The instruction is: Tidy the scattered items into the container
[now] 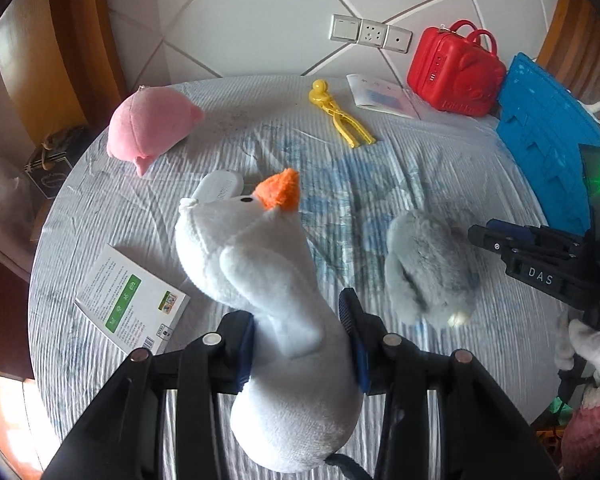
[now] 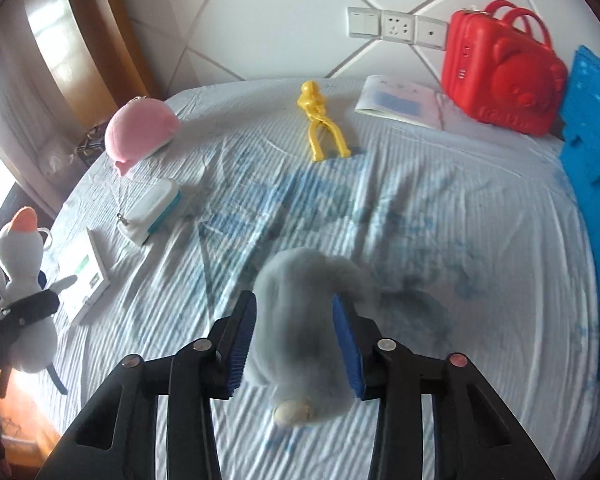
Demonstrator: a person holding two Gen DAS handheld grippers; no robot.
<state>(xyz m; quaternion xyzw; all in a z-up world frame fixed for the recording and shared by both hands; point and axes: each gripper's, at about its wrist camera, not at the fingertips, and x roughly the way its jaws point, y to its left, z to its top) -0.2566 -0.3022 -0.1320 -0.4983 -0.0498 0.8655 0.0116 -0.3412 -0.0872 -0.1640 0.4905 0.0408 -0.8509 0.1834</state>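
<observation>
White goose (image 1: 276, 320) in left tool (image 1: 300, 344).

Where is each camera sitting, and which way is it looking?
Left wrist: on the left gripper, looking along its fingers across the bed at the wall; the fingers squeeze the white goose toy, and the right gripper shows at the right.
Right wrist: on the right gripper, looking the same way; its fingers sit either side of the grey fluffy toy, and the left gripper shows at the left.
Shared: both toys, pink toy, yellow tongs, red case.
</observation>
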